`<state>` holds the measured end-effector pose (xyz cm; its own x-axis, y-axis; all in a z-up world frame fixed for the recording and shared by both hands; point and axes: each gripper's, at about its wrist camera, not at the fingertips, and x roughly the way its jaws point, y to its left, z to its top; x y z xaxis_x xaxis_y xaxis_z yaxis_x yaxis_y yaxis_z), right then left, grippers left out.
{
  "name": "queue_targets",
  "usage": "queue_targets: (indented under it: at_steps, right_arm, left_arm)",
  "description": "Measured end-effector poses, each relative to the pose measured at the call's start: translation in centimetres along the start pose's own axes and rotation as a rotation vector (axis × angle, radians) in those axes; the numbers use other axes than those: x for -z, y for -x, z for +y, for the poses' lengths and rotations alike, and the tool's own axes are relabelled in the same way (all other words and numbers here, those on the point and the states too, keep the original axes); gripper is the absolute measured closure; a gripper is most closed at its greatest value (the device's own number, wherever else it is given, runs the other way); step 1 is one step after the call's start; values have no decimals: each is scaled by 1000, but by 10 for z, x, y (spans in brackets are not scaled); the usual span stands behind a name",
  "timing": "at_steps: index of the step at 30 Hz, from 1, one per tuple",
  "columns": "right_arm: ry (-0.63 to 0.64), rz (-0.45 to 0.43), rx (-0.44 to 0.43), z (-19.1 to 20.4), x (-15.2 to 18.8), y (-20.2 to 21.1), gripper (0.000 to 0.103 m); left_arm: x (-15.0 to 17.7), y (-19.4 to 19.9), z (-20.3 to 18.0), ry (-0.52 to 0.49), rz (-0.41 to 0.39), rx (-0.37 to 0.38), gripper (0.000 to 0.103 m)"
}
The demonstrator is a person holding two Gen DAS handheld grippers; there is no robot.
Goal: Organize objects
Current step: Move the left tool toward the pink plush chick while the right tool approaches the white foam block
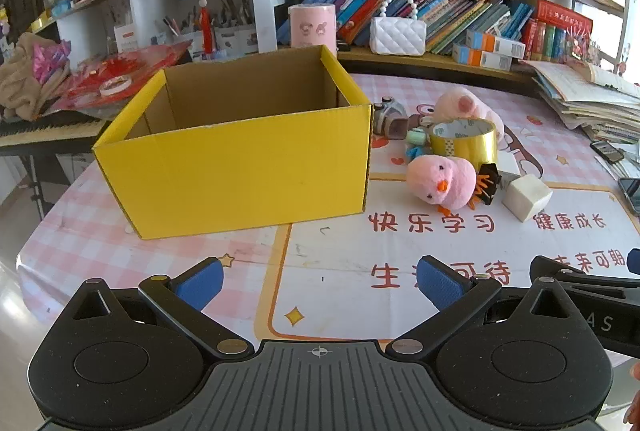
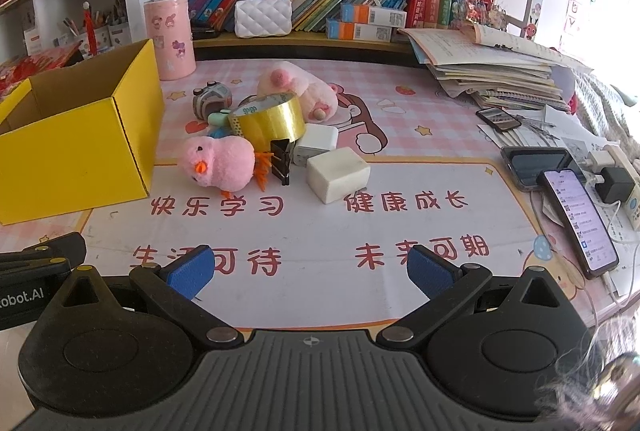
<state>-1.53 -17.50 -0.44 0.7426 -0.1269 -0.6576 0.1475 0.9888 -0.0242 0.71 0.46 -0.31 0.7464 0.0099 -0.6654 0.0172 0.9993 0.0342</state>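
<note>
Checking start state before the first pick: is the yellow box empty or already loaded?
Looks empty: the yellow box is open-topped, and only bare brown inner walls show. Its floor is hidden, so not certain.

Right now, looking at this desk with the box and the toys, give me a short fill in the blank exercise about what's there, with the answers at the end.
1. The open cardboard box is ____ on the outside.
2. The pink plush chick has an ____ beak.
3. The roll of tape behind the chick is ____ in colour.
4. The left gripper and right gripper both have their jaws ____, with nothing between them.

Missing words: yellow; orange; gold; open
</note>
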Motion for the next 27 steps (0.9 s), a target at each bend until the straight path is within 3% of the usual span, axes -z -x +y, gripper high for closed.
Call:
queue_targets:
  at_steps: [27]
  right_arm:
    - [14,41,-5,-20,-23,-33,0]
  left_arm:
    - [-19,-33,-24,24,38,9,0]
